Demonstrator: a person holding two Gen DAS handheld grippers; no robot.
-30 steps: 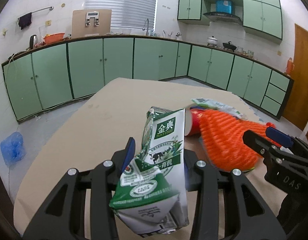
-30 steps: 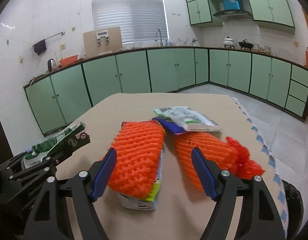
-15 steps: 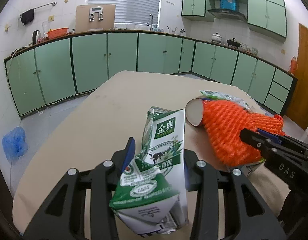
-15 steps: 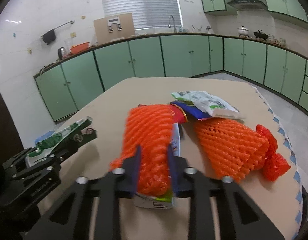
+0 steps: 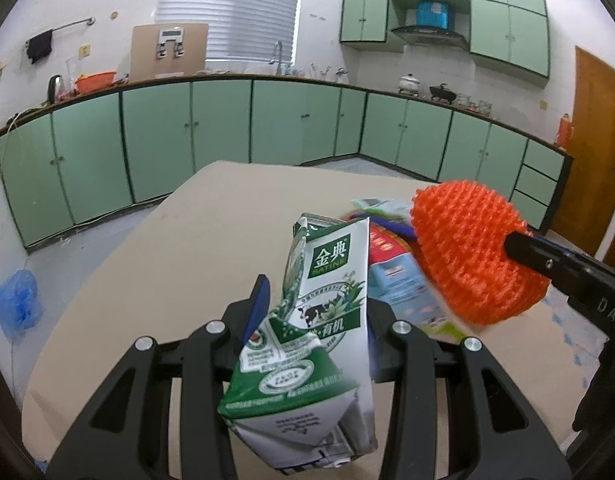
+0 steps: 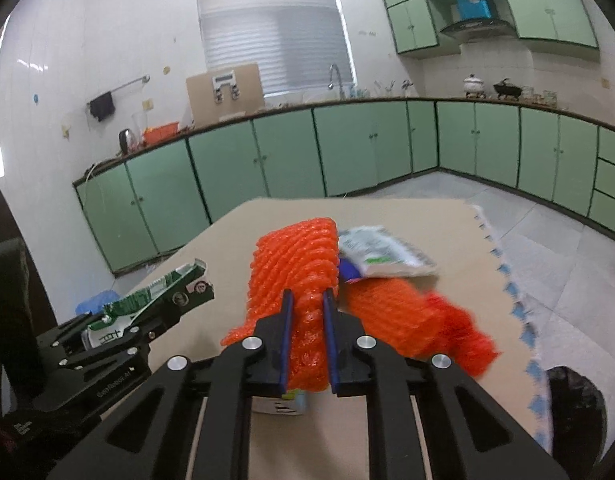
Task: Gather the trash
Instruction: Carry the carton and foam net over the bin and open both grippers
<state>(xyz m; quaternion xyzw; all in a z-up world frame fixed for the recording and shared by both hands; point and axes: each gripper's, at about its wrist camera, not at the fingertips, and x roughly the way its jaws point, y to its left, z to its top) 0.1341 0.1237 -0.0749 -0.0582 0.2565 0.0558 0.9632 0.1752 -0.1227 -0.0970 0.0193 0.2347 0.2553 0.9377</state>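
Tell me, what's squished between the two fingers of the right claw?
The orange foam net, pinched as the right claw keeps closing on it. The right wrist view shows it best.

A: The milk carton (image 5: 327, 320) covers the left gripper's right finger; only the blue edge of the left one (image 5: 257, 304) shows.

B: And the foam net (image 6: 303, 280) hides the small box (image 6: 283, 404) under it in the right wrist view; just a corner pokes out below the closing jaws.

A: The second orange net (image 6: 419, 320) and the wrappers (image 6: 379, 252) behind are smeared. I cannot read them.

B: The dark round thing (image 6: 575, 408) past the table edge is cut off; cannot tell what it is.
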